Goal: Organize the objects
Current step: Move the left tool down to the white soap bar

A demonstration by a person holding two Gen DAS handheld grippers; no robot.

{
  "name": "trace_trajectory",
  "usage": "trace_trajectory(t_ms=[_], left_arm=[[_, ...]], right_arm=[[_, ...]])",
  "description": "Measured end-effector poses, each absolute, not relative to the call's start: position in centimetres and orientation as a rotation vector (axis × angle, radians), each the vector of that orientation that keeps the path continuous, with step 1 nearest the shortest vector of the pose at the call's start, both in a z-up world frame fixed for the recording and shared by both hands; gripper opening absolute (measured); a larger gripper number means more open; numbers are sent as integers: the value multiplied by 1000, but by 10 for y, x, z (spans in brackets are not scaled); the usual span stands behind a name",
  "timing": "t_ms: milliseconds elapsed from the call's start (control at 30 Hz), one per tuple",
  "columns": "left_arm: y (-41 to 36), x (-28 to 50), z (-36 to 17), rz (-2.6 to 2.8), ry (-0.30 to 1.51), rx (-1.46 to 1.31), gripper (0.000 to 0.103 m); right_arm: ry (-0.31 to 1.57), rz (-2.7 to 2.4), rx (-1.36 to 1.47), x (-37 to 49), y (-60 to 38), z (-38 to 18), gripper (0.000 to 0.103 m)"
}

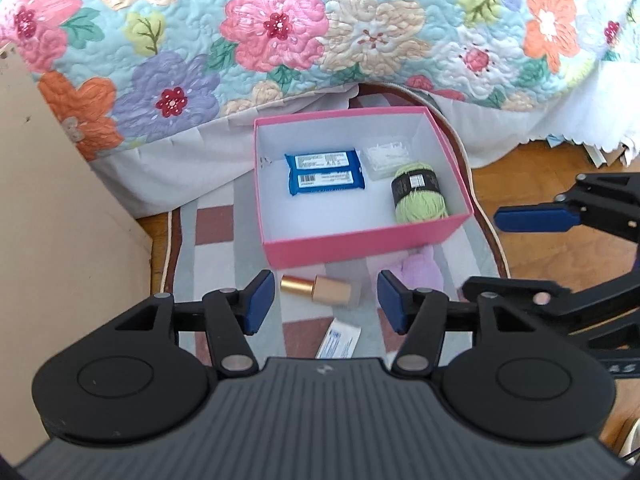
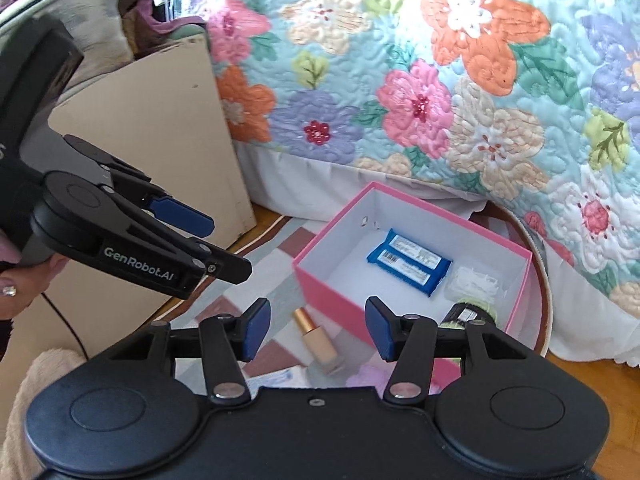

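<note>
Two hand-held grippers hang above the rug, both released with nothing between the pads; my left hand-held gripper [image 1: 326, 300] frames the gold-capped bottle [image 1: 320, 290] lying on its side just in front of the box, which I judge is the next thing to lift; my right hand-held gripper [image 2: 318, 328] hovers beside it, angled down over the same bottle [image 2: 318, 340]. A small white sachet [image 1: 340, 342] lies nearer to me on the rug [image 1: 216, 228], and a lilac fluffy thing [image 1: 420, 270] sits against the box's front wall; these wait outside, I think, because they are not yet sorted. Beyond them the pink box [image 1: 360, 244] holds what is already put away: a blue packet [image 1: 326, 174] flat near the middle, a clear pack of white bits [image 1: 386, 158] at the far corner, green yarn [image 1: 420, 196] in the right near corner; farthest back, the flowered quilt [image 1: 280, 28] drapes over the bed.
</note>
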State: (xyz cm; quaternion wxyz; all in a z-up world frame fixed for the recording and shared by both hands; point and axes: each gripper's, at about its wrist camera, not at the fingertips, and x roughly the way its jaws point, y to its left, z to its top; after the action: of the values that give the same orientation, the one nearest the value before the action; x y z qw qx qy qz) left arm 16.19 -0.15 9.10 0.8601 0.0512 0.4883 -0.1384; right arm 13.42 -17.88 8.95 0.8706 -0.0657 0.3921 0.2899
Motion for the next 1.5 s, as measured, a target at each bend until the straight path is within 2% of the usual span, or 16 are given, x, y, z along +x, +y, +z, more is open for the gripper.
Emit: trace_trajectory(t_ms=[267,367,733,1200,1500], left_arm=[[6,127,88,-350,1017,143,57],[11,123,80,-375,1025,100,58],[18,137,17,-421,1111,23,58],[24,156,-67,-468,1208,-34,58],[21,169,-123,-408,1207,-20,58]], right_arm=[[861,657,-128,98,-171,83,65],[885,702,-113,90,-167,70,70],[967,731,-66,83,-147,12,75],[1121,672,35,122,-128,-86,76],[1141,665,57,131,-110,-126,75]])
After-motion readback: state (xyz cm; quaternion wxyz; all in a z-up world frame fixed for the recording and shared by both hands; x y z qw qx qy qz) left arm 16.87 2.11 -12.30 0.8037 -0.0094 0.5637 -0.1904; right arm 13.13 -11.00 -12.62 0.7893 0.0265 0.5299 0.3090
